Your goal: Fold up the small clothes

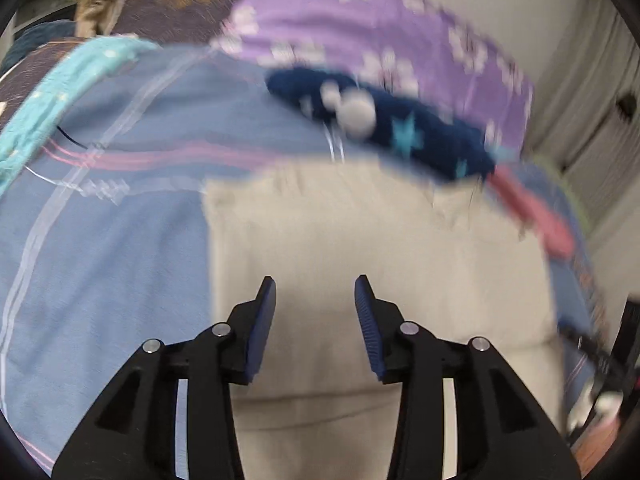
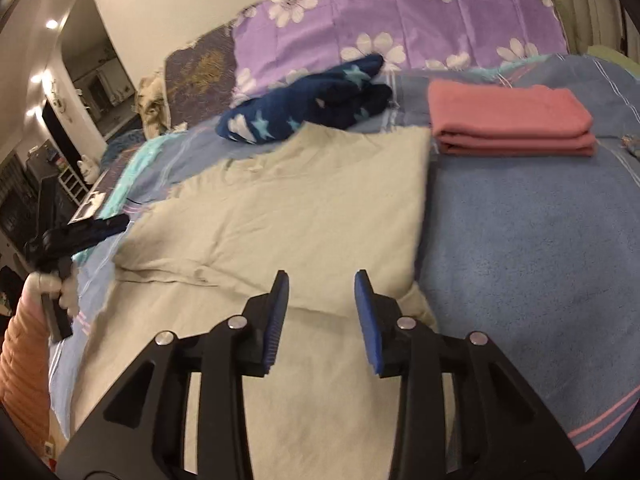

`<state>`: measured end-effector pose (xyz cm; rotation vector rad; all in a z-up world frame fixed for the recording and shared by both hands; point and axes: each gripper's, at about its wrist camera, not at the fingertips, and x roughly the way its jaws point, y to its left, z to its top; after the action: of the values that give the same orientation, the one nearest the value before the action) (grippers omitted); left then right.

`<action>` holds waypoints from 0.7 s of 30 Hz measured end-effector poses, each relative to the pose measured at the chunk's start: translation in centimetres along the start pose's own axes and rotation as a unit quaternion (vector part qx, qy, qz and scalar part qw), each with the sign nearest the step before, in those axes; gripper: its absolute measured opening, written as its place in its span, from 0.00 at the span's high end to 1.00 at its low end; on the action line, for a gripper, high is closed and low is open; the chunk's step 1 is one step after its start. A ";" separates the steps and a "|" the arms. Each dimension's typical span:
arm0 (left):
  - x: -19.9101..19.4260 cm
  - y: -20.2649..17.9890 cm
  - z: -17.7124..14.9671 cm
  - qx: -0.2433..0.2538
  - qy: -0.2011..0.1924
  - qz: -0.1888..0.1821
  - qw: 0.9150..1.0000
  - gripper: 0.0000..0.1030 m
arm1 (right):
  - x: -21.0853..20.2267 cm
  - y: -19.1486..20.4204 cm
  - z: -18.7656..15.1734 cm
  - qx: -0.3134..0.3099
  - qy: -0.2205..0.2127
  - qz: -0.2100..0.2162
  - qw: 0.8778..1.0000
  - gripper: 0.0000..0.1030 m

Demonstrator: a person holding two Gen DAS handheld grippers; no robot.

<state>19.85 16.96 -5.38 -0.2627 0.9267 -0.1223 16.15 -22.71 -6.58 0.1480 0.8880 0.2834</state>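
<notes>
**A:** Going left to right across the bed, what is lying where?

**B:** Near the left edge the left gripper is hovering just off the cream garment; from its own camera its jaws are standing wide with nothing between them. The cream garment is lying in the middle of the blue cover, and it is looking partly folded: one layer is lying doubled over another, with the fold running across near the front.

**A:** And further right?

**B:** The right gripper is hanging over the garment's near right corner, jaws wide too, gripping nothing. Behind, toward the head of the bed, a navy star-print garment is sitting in a loose heap against the purple flowered pillow. Toward the far right corner a pink garment is lying in a neat flat stack.

**A:** So how far along?

**B:** I am judging one piece done, the pink one; the cream one is under way and probably needing another fold; the navy one is waiting untouched.
</notes>
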 end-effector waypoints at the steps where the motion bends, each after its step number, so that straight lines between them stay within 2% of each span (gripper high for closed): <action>1: 1.5 -0.4 -1.0 0.016 0.016 0.022 1.000 0.59 | 1.2 -0.5 -0.4 -0.002 0.016 -0.016 1.000 0.73; 2: 1.5 -1.0 -2.0 0.051 -0.024 0.042 0.998 0.55 | 1.5 -0.9 -1.0 -0.003 0.006 -0.007 1.000 0.74; 3: 1.5 -1.6 -2.4 0.069 -0.033 0.044 0.996 0.47 | 1.1 -1.1 -1.2 0.001 -0.002 0.002 1.000 0.74; 7: 0.9 -1.5 -2.4 0.067 -0.033 0.041 0.996 0.46 | 0.9 -1.5 -1.3 0.004 0.000 0.009 1.000 0.74; 10: 0.1 -1.8 -2.8 0.065 -0.038 0.053 0.996 0.46 | 0.6 -1.5 -1.5 0.007 -0.005 0.011 1.000 0.74; 13: -1.4 -1.8 -3.5 0.057 -0.042 0.030 0.997 0.45 | -0.6 -1.7 -1.2 0.024 -0.013 0.026 0.999 0.74; 16: -1.9 -2.5 -3.1 0.072 -0.049 0.034 0.996 0.45 | -1.5 -2.6 1.2 0.040 -0.031 0.020 0.999 0.71; 18: -1.6 -2.7 -2.5 0.066 -0.048 0.040 0.996 0.45 | -1.6 -3.8 4.0 0.070 -0.040 0.027 0.996 0.67; 21: 0.7 -2.5 -2.2 0.049 -0.021 0.040 0.998 0.45 | 0.0 -5.3 7.9 0.110 -0.022 0.025 0.993 0.63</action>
<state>18.56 14.05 -6.50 -0.1375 0.8853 -0.0883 23.28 -27.88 -2.96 0.3803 0.8724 0.2265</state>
